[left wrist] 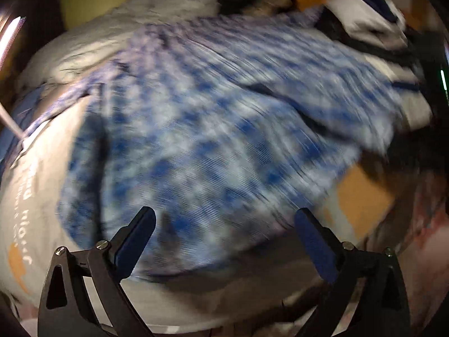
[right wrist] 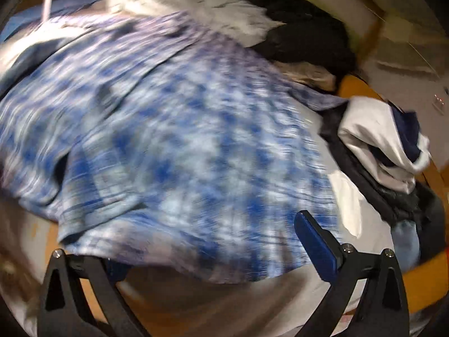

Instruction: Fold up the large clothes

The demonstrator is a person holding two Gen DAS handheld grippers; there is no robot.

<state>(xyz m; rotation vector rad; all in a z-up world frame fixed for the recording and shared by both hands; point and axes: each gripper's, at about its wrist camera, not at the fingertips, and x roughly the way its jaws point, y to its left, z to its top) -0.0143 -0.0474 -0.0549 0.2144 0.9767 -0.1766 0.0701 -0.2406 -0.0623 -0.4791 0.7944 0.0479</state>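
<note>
Both tongs, left (left wrist: pixel 224 236) and right (right wrist: pixel 224 252), gape empty over the blue tie-dye shirt (left wrist: pixel 213 129) spread atop piled laundry, so a deep bite could snag the grey garment (left wrist: pixel 36 196) beneath.

Blue-and-white tie-dye shirt (left wrist: pixel 202 129) before me, blurred in both my views. Large, soft, mottled pattern, dark blue patches on pale ground. Spread mostly flat, a few creases and folds across it. Lies on top of pale grey fabric, covering most of it. Near hem runs just ahead of my fingers. Same shirt (right wrist: pixel 179 129) fills right view.
</note>
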